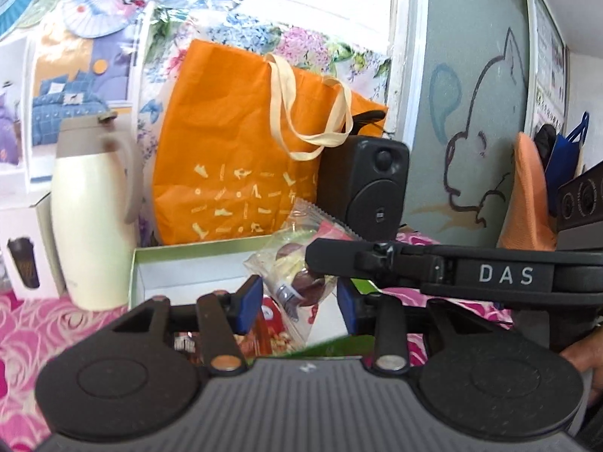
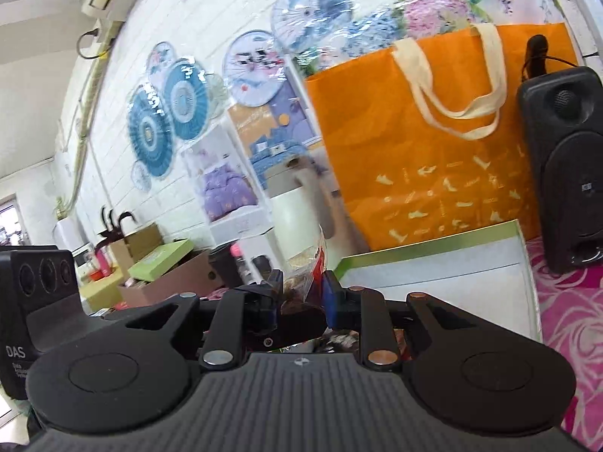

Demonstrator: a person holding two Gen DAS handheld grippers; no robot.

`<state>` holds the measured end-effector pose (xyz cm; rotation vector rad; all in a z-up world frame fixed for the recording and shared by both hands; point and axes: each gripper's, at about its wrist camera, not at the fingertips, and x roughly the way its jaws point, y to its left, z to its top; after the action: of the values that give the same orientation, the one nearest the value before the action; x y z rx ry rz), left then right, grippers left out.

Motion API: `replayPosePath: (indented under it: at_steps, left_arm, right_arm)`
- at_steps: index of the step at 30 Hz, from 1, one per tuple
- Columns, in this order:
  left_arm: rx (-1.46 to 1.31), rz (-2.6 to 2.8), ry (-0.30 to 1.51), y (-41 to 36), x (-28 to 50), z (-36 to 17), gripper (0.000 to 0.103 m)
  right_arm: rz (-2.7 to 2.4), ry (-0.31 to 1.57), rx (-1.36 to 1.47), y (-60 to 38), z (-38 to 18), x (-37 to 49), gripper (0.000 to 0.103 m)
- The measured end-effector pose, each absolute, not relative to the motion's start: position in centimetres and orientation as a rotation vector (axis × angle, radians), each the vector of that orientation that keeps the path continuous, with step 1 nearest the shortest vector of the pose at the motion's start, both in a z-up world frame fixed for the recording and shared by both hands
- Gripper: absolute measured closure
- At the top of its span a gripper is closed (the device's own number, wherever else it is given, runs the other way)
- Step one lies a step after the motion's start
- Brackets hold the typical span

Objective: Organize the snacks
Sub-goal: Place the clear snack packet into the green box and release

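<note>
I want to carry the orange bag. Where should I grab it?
Grab the cream handle loops from above. They hang loose over the front of the orange bag, easy to hook, while its wide, floppy cloth body would probably just crumple in a gripper.

The right gripper (image 2: 301, 295) pinches a clear snack packet (image 2: 311, 263) between its blue pads. Just ahead to its right lies an open green-rimmed box (image 2: 433, 248); beyond stand an orange tote bag (image 2: 433, 143) and a black speaker (image 2: 565, 165).
</note>
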<state>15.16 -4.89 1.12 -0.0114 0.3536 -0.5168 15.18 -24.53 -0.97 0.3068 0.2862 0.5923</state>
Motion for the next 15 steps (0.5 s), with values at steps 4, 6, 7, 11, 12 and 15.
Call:
replayPosePath:
  at_steps: [4,6,7,11,12,15]
  left_arm:
    - [-0.009,-0.494,0.381,-6.6,17.9,0.2,0.067]
    - [-0.011,-0.474,0.383,-7.3,18.7,-0.5,0.067]
    - [-0.013,-0.473,0.384,-7.5,18.9,-0.9,0.067]
    - [-0.011,-0.476,0.417,-7.2,19.9,-2.3,0.067]
    - [-0.023,-0.467,0.430,-6.9,20.2,-2.6,0.067]
    - [-0.019,-0.420,0.437,-6.4,20.5,-3.2,0.062]
  right_arm:
    - [0.525,0.278,0.331,-25.3,-2.3,17.4,0.062]
    - [0.508,0.286,0.361,-25.9,-3.1,18.3,0.063]
    - [0.500,0.297,0.371,-26.1,-3.5,18.8,0.063]
    - [0.493,0.341,0.411,-26.5,-5.2,19.9,0.063]
    - [0.487,0.348,0.428,-26.5,-5.6,20.1,0.063]
    - [0.463,0.366,0.536,-27.4,-6.7,20.9,0.063]
